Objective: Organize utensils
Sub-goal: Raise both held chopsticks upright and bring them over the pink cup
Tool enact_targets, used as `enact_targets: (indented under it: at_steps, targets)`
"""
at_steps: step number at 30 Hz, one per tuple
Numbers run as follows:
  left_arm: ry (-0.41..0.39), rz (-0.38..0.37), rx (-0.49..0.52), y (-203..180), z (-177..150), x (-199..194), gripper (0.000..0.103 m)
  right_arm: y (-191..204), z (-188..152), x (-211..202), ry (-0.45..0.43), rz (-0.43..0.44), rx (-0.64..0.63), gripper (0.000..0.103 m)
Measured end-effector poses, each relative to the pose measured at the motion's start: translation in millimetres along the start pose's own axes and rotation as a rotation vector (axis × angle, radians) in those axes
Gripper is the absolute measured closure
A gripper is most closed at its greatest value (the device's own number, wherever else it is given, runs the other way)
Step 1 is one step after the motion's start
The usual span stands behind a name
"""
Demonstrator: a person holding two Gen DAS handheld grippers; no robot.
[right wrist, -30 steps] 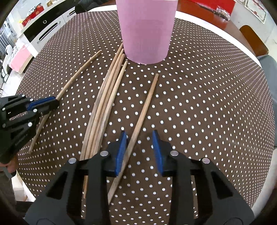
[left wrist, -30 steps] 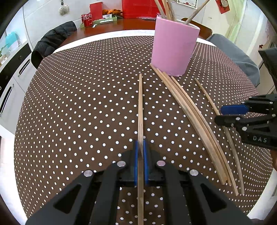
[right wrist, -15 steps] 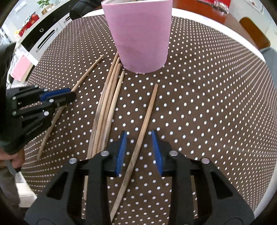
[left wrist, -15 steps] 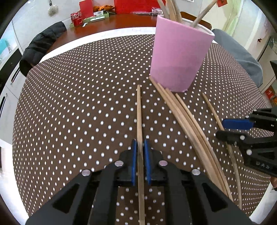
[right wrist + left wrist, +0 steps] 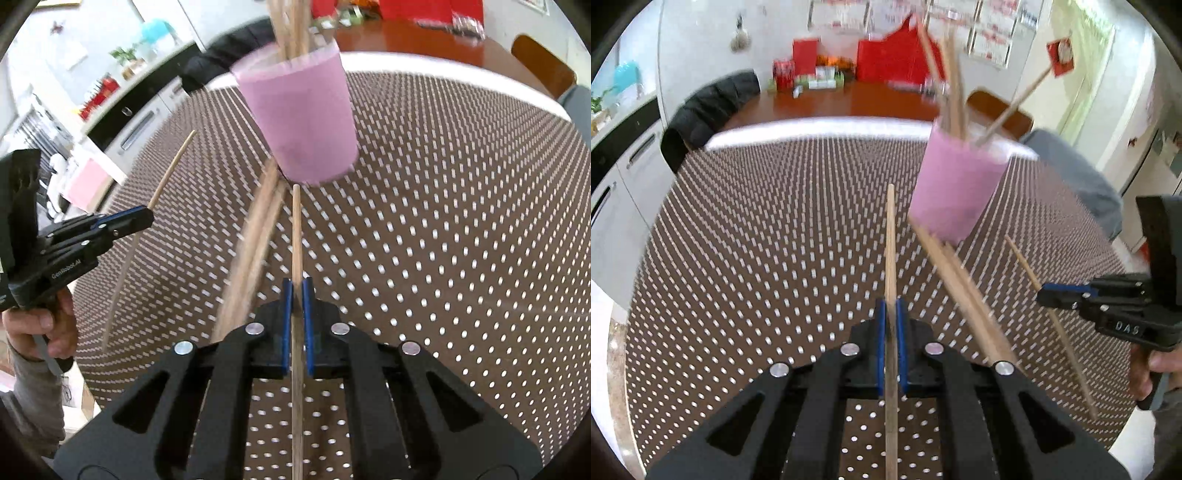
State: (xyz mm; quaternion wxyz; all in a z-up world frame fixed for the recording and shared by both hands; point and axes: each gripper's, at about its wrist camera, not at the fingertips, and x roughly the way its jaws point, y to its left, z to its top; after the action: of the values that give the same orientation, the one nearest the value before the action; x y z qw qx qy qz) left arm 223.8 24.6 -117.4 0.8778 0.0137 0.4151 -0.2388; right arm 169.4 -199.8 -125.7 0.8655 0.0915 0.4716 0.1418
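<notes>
A pink cup (image 5: 955, 188) (image 5: 303, 118) stands on the brown polka-dot table (image 5: 757, 258) with several wooden chopsticks upright in it. My left gripper (image 5: 891, 314) is shut on one chopstick (image 5: 890, 236), lifted off the cloth and pointing towards the cup. My right gripper (image 5: 297, 295) is shut on another chopstick (image 5: 295, 229), its tip near the cup's base. A bundle of chopsticks (image 5: 960, 291) (image 5: 255, 243) lies on the cloth in front of the cup. In the right wrist view the left gripper (image 5: 144, 218) shows at the left with its chopstick (image 5: 170, 170) sticking up.
A black jacket (image 5: 709, 110) hangs on a chair behind the table. Red boxes and cans (image 5: 798, 70) sit on a wooden table further back. White cabinets (image 5: 136, 122) line the left side. A grey chair (image 5: 1075, 177) stands at the right edge.
The right gripper shut on the chopstick that lay between its jaws. Both grippers rose and tilted up with their chopsticks, so more of the room shows.
</notes>
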Motion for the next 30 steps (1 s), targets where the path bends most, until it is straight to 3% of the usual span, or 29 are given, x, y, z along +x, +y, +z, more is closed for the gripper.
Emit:
enact_targets:
  at_steps: [6, 10, 15, 20, 30]
  targets:
    - [-0.208, -0.029, -0.026, -9, 24, -43, 0.097, 21, 22, -56, -0.226, 0.079, -0.049, 0.097]
    - [-0.334, -0.062, -0.052, -16, 45, -59, 0.097, 33, 44, -92, -0.412, 0.083, -0.070, 0.097]
    - [-0.470, -0.109, -0.032, -29, 85, -78, 0.097, 42, 83, -119, -0.561, 0.078, -0.074, 0.097]
    - [-0.559, -0.147, 0.000, -43, 121, -83, 0.097, 45, 113, -145, -0.639, 0.054, -0.091, 0.097]
    - [-0.686, -0.215, 0.048, -59, 176, -67, 0.097, 36, 156, -171, -0.689, -0.012, -0.131, 0.097]
